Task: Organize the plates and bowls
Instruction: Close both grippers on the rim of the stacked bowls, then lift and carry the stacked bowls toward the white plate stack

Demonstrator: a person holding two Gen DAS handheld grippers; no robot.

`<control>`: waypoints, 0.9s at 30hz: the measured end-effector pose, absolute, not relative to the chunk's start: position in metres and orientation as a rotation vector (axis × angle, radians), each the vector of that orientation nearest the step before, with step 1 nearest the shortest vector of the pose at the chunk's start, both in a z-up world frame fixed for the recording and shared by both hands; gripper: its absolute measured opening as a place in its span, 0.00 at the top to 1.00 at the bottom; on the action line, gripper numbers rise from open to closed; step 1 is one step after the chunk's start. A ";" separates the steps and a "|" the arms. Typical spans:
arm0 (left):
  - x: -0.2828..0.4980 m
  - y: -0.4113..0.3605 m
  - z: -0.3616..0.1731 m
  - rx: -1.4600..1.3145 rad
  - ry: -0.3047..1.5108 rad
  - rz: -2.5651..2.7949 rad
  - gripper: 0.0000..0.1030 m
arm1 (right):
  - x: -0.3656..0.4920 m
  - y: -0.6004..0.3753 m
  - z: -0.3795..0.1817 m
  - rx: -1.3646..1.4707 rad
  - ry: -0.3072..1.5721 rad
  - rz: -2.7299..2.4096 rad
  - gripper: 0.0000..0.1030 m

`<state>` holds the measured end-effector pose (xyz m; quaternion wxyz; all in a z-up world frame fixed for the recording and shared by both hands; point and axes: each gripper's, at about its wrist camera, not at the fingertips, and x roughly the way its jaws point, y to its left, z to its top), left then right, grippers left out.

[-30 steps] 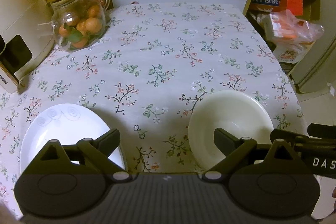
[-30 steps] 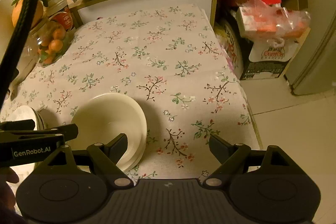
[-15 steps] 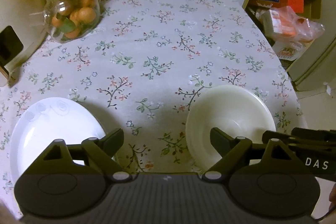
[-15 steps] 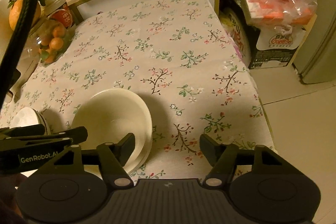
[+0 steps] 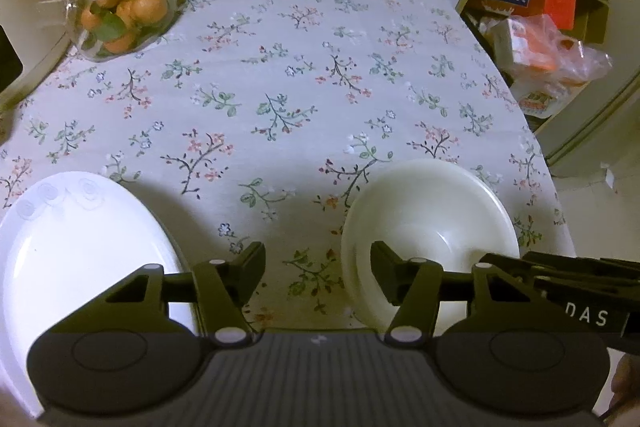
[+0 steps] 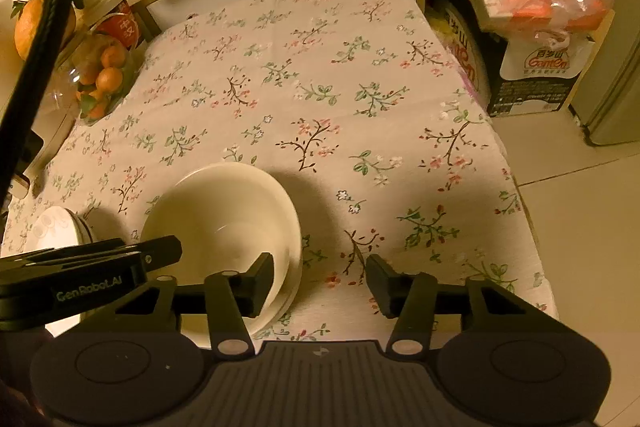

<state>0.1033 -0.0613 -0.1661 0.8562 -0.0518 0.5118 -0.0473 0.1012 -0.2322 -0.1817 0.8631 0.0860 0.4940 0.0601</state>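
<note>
Two dishes sit on the flowery tablecloth (image 5: 280,87). First the white plate (image 5: 80,251) (near the front left edge), then the cream bowl (image 5: 428,223) to its right. The left gripper (image 5: 318,269) hangs open between them. The right gripper (image 6: 320,279) is open too, its left finger over the bowl's rim.

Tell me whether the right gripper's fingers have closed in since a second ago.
Yes. The right gripper has narrowed, though it is open: its left finger now overlaps the cream bowl's rim; it holds nothing.
</note>
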 end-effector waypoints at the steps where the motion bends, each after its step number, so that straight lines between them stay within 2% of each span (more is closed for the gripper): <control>1: 0.103 -0.062 -0.167 -0.112 1.079 -0.102 0.49 | 0.102 -0.232 -0.183 0.183 1.040 0.130 0.58; 7: 0.104 -0.064 -0.173 -0.136 1.110 -0.134 0.63 | 0.105 -0.227 -0.186 0.198 1.061 0.157 0.74; 9: 0.104 -0.065 -0.174 -0.144 1.118 -0.146 0.76 | 0.105 -0.226 -0.186 0.217 1.068 0.174 0.84; 12: 0.104 -0.069 -0.174 -0.144 1.119 -0.174 0.88 | 0.105 -0.223 -0.185 0.214 1.071 0.173 0.89; 27: 0.096 -0.069 -0.153 -0.142 1.058 -0.163 0.89 | 0.098 -0.224 -0.171 0.214 1.033 0.170 0.89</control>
